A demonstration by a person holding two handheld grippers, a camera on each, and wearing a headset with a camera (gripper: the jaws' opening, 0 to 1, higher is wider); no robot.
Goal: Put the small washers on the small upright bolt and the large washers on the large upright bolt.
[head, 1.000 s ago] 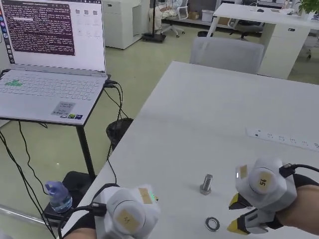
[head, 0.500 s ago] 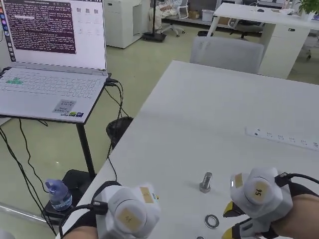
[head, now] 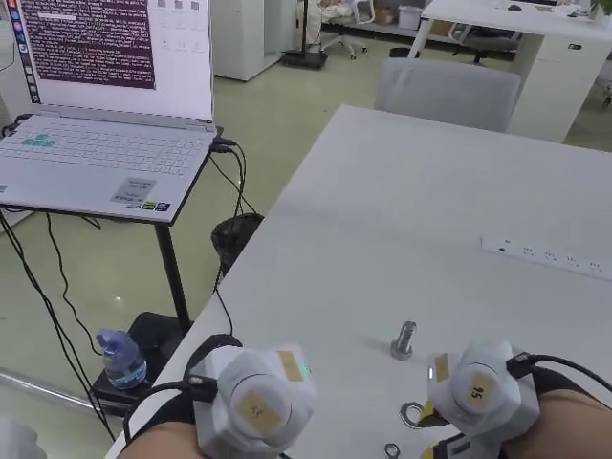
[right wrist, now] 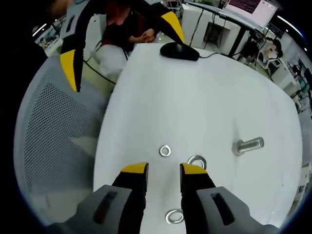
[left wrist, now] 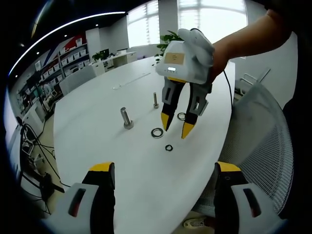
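I had brought the right claw [left wrist: 176, 127], narrowly parted, down beside the large washer [right wrist: 197, 161] just ahead; the left claw [left wrist: 164, 168] stayed wide.

The yellow label [head: 475, 390] on top of the right hand-held gripper [left wrist: 175, 129] carries two dark digits, turned sideways to me. I read them as 54, but I am not fully sure. The second label [head: 256, 409], on top of the left hand-held gripper [left wrist: 164, 169], has a dark mark that I cannot read. On the screen [head: 91, 43] of the laptop [head: 86, 158] I see many lines of light text in a purple window, all too small to read. The stickers [head: 139, 194] on its palm rest have some print, also too small for me. In the left gripper view, the tan label [left wrist: 174, 58] on the right hand-held gripper is too blurred to read.
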